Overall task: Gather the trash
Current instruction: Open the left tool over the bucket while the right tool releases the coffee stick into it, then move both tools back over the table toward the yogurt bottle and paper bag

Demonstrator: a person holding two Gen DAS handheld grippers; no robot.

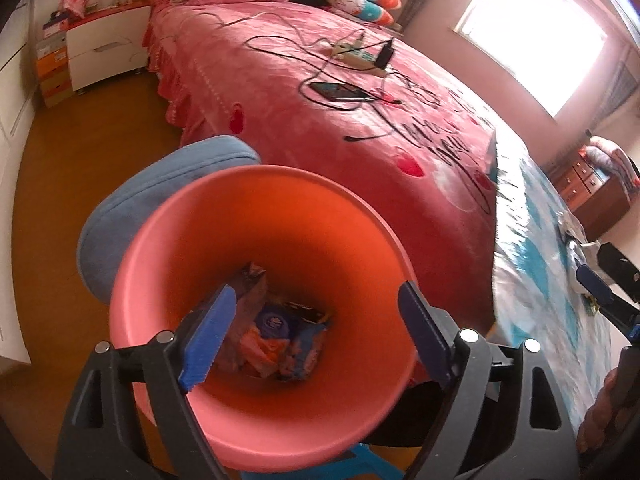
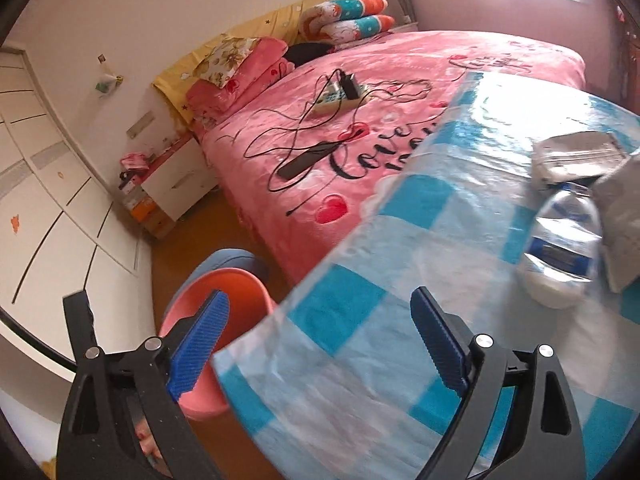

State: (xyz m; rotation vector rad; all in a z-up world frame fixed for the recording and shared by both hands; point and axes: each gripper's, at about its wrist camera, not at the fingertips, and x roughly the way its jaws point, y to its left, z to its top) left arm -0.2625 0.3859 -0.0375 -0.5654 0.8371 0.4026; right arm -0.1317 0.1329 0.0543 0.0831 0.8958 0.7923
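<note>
both grippers empty beside the bed edge

left gripper (image 1: 310, 334) gapes over the round pink plastic bin (image 1: 168, 248) holding crumpled wrappers (image 1: 276, 332); right gripper (image 2: 320, 344) gapes above the blue-checked plastic tablecloth (image 2: 360, 304), clear bottle (image 2: 560, 248) ahead right.

Wrappers (image 1: 276, 332) in bin (image 1: 168, 248) blurred; bottle (image 2: 560, 240) partly hidden.

Smooth matt pink plastic trash bin (image 1: 256, 400); glossy blue-checked plastic table cover (image 2: 360, 360); clear crinkled plastic bottle (image 2: 560, 248); plush pink bedspread (image 1: 320, 120).
</note>
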